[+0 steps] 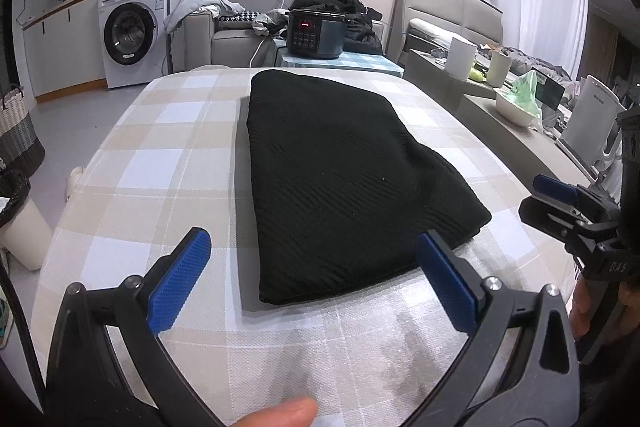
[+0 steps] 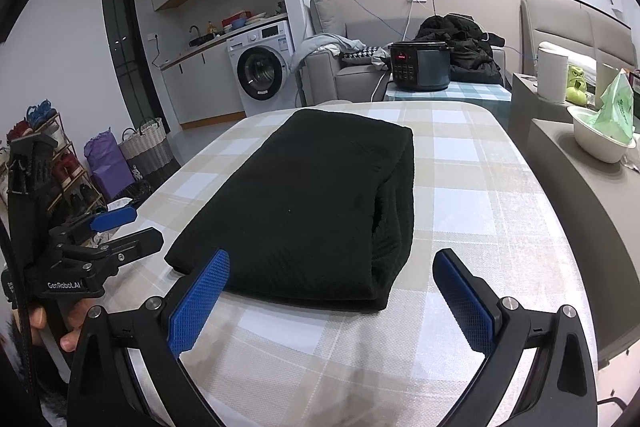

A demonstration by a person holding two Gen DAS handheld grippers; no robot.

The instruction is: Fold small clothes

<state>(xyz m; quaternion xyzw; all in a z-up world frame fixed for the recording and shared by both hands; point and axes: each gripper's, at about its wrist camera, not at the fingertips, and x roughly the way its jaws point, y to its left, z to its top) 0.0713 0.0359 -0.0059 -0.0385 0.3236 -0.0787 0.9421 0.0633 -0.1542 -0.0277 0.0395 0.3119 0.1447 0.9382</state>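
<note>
Two hand-held grippers are observed above the near edge of a table (image 1: 160, 131) covered with a beige, white and pale-blue checked cloth. The left gripper (image 1: 312, 251) is held with its blue-padded fingers (image 1: 180, 281) spread wide and nothing between them; the same is noted of the right gripper (image 2: 332, 275), whose fingers (image 2: 200, 301) are likewise parted and empty. Each gripper is also visible at the edge of the other's view.

One black textured garment (image 1: 340, 179) is found lying on the table, folded into a long, roughly rectangular bundle running away from the grippers toward the far edge. In the right wrist view a folded layer is seen doubled under along the bundle's right side. The garment's near end lies just ahead of both sets of fingertips; whether they touch it cannot be told.

A fingertip of the person (image 1: 280, 417) is seen at the bottom of the left wrist view. Beyond the table, a black electric cooker (image 2: 420, 69) with a red display is recorded on a smaller checked surface, and a white washing machine (image 2: 264, 67) is noted against the far wall. A white bowl (image 2: 600, 143) holding a green bag stands on the grey counter to the right.
</note>
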